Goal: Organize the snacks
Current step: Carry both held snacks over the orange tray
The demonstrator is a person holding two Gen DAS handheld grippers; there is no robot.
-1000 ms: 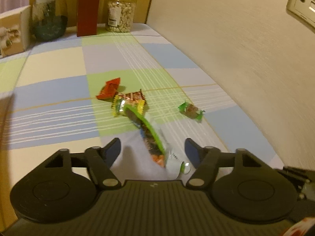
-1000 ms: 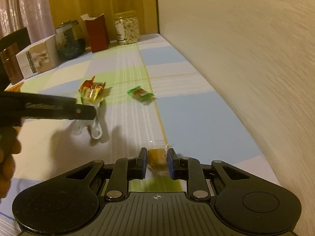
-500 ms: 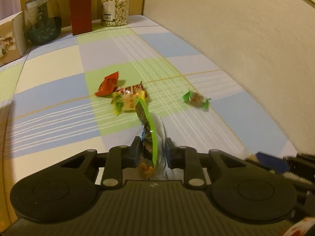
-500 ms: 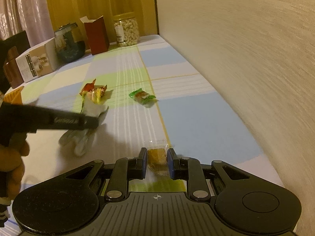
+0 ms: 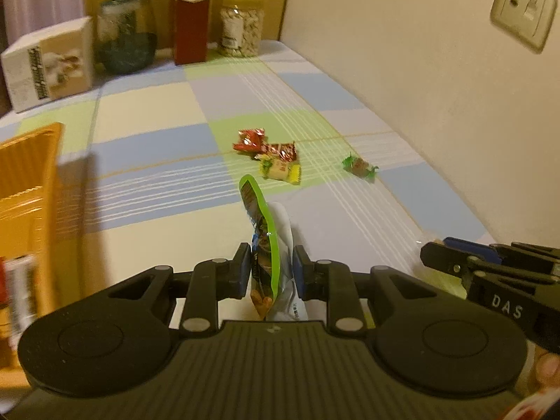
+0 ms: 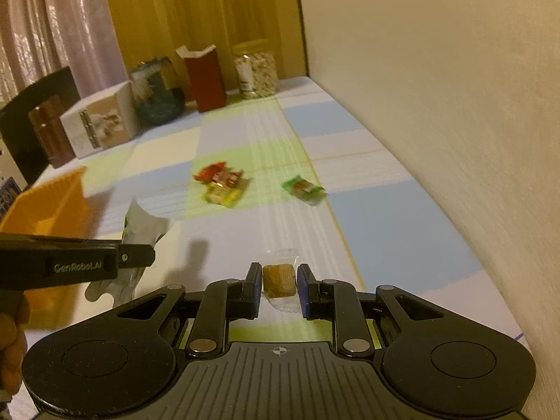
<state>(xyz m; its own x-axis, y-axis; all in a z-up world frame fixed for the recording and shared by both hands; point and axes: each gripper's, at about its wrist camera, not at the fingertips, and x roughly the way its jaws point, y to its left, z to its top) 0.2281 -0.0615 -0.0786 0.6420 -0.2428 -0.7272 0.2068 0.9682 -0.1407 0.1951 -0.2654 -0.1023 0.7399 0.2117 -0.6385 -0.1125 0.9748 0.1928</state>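
Observation:
My left gripper (image 5: 268,272) is shut on a long green-edged snack bag (image 5: 266,245) and holds it upright above the checked tablecloth. The bag shows silver in the right wrist view (image 6: 140,231), beside the left gripper's side (image 6: 77,262). My right gripper (image 6: 279,285) is shut on a small brown sweet in a clear wrapper (image 6: 278,280), lifted off the cloth. Loose on the cloth lie a red packet (image 5: 249,139), a red-brown packet (image 5: 283,150), a yellow sweet (image 5: 280,170) and a green sweet (image 5: 358,168). An orange bin (image 5: 28,189) stands at the left.
At the back stand a white box (image 5: 49,66), a dark glass jar (image 5: 127,40), a dark red carton (image 5: 190,26) and a jar of nuts (image 5: 241,26). A wall with a socket (image 5: 523,14) runs along the right. The right gripper's side (image 5: 490,269) shows at lower right.
My left gripper closed on the green-edged bag, lifted it and swung left, bringing the orange bin into view. My right gripper rose with the brown sweet still held.

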